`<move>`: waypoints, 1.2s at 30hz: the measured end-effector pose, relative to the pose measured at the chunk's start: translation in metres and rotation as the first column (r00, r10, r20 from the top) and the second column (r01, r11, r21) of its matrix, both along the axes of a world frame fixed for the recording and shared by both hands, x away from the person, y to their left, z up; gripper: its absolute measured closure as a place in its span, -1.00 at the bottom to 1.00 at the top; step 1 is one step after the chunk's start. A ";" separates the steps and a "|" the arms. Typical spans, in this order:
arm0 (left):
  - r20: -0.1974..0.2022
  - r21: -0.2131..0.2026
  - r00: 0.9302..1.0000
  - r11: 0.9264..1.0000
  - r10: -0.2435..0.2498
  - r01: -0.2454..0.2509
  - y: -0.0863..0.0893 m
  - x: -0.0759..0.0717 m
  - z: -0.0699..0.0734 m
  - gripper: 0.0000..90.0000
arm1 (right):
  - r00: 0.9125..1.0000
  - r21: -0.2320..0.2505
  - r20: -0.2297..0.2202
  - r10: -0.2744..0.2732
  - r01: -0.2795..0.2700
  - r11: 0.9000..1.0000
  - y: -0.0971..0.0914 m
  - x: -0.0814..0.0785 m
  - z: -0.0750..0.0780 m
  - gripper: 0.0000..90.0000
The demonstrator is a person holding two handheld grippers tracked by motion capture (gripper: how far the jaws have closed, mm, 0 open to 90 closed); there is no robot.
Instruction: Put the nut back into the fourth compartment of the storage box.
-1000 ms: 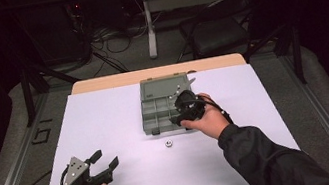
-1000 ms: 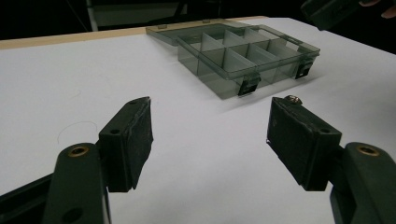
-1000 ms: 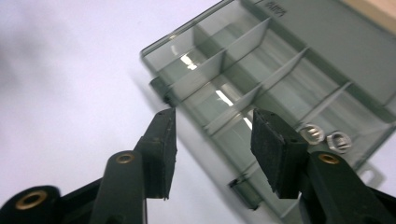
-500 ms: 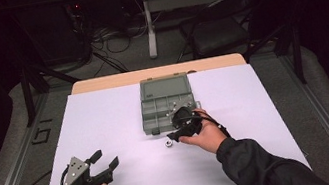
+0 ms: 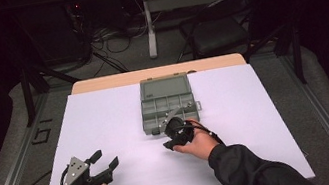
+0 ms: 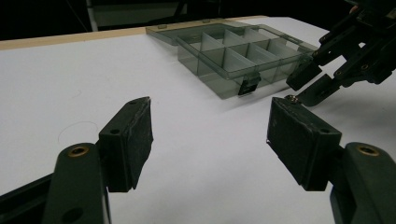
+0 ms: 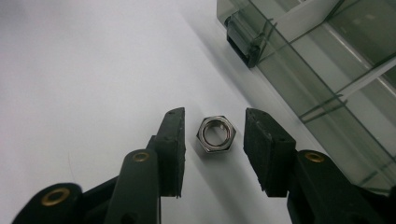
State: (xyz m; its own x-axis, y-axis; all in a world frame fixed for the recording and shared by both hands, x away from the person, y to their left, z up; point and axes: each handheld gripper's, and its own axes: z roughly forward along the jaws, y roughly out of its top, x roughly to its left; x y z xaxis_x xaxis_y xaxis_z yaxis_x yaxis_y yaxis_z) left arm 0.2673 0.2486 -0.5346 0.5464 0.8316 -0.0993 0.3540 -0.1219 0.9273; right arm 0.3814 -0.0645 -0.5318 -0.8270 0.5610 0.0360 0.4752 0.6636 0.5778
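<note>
A white sheet [image 5: 122, 125] covers a table seen from above, its far wooden edge bare behind the sheet; dark floor, cables and a chair lie beyond. An open grey compartment box [image 5: 168, 103] sits at the middle of the far half, lid folded back; wide bare sheet lies to its left and right, and along the near edge between the two hands.

The left gripper [image 5: 102, 164] rests near the front left corner, held in a hand, jaws spread wide with nothing between them; in its own view, its pads [image 6: 133, 135] frame bare sheet, with the box and the other gripper beyond.

Compared with a second ago, the right gripper [image 5: 169, 140] has left the box, where it was over the compartments, and come down toward the person onto the sheet just in front of the box's near edge; its jaws have just been closing, and a hex nut [image 7: 215, 133] is between them; the left gripper has kept its place.

In the right gripper view the steel nut lies flat on the sheet, hole upward, midway between the two black pads [image 7: 172, 149]; a narrow gap shows on each side, so the pads are not pressing it; the jaws stand partly open around it. The box's latch and clear wall are just beyond, to the upper right.
</note>
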 end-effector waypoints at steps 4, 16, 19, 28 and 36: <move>0.000 0.001 1.000 1.000 -0.001 0.001 0.000 0.000 0.000 -0.30 | 1.000 -0.010 -0.013 0.003 -0.003 1.000 0.003 0.001 -0.005 0.37; 0.000 0.001 1.000 1.000 0.000 0.000 0.000 0.000 0.000 -0.30 | 1.000 -0.037 -0.018 0.001 -0.001 0.999 0.005 0.004 -0.009 0.55; 0.000 0.002 1.000 1.000 0.000 0.000 0.000 0.000 0.000 -0.30 | 1.000 -0.039 -0.026 0.001 -0.002 0.999 0.005 0.004 -0.009 0.55; 0.000 0.002 1.000 1.000 0.000 0.000 0.000 0.000 0.000 -0.30 | 0.999 -0.043 -0.029 0.015 -0.016 0.999 0.006 0.002 -0.008 0.56; 0.000 -0.001 1.000 1.000 0.001 -0.001 0.000 0.000 0.000 -0.30 | 0.999 -0.029 -0.021 0.038 -0.038 0.999 0.007 -0.002 0.007 0.56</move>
